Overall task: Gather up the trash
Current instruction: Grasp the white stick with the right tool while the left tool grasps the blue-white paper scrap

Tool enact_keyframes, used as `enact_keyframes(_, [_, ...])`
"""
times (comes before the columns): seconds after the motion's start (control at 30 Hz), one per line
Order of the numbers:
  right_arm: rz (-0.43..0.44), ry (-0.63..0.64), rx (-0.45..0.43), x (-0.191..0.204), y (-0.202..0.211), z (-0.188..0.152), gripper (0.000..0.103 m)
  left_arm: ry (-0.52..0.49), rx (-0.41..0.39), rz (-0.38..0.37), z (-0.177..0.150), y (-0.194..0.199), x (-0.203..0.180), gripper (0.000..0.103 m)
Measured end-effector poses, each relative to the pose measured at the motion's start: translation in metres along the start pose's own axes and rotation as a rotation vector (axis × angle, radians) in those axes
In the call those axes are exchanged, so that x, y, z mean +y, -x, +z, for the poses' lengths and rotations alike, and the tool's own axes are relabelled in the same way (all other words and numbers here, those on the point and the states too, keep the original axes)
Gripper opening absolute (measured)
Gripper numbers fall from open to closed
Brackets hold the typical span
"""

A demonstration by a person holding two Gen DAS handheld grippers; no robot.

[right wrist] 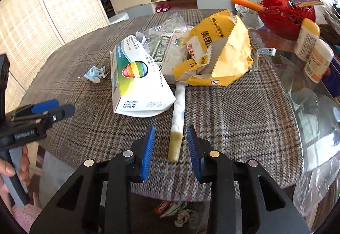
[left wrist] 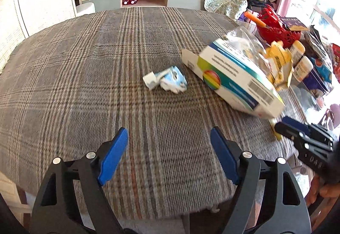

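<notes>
Right gripper (right wrist: 171, 144) over the trash pile on the plaid tablecloth (right wrist: 233, 110).

Jaws apart, straddling the yellowish end of a white tube (right wrist: 177, 119). Beyond it: flattened white carton (right wrist: 138, 81), torn yellow paper bag (right wrist: 221, 51), crumpled blue-white scrap (right wrist: 95, 74) further left. Left gripper (right wrist: 45, 109) enters at the left edge, above the cloth.
</notes>
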State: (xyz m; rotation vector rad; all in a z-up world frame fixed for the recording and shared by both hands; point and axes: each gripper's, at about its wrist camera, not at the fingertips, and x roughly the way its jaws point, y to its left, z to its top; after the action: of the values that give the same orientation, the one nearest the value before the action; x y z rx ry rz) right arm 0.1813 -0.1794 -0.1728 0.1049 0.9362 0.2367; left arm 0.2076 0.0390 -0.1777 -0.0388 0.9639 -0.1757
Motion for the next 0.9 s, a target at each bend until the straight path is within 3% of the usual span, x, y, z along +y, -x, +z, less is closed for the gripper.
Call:
enact_keyframes(0.27, [-0.016,0.007,0.030,0.002,-0.018,0.000,0.026,-0.008,-0.007,0.024,0.032,-0.038,0.005,0.071])
enact_keyframes(0.37, [-0.033,0.011,0.025,0.004,-0.020,-0.001,0.021,0.009,0.005,0.015,0.040,-0.051,0.009,0.063])
enact_keyframes(0.5, [-0.069,0.040,0.012,0.007,-0.023,0.000,0.015,-0.018,-0.012,0.036,0.046,-0.058,0.008,0.053])
enact_keyframes(0.57, [-0.076,0.043,0.008,0.008,-0.024,-0.001,0.014,-0.030,-0.012,0.039,0.048,-0.059,0.008,0.042])
enact_keyframes(0.63, [-0.074,0.028,0.007,0.007,-0.021,-0.004,0.014,-0.026,-0.008,0.031,0.049,-0.058,0.010,0.023])
enact_keyframes(0.7, [-0.075,0.021,0.011,0.005,-0.017,-0.008,0.014,-0.019,-0.004,0.020,0.047,-0.054,0.012,0.019])
enact_keyframes(0.73, [-0.075,0.020,0.014,0.003,-0.014,-0.012,0.014,-0.023,-0.003,0.018,0.045,-0.052,0.012,0.009])
enact_keyframes(0.9, [-0.070,0.003,0.025,-0.008,0.003,-0.031,0.014,-0.033,0.007,-0.009,0.028,-0.037,0.006,0.005])
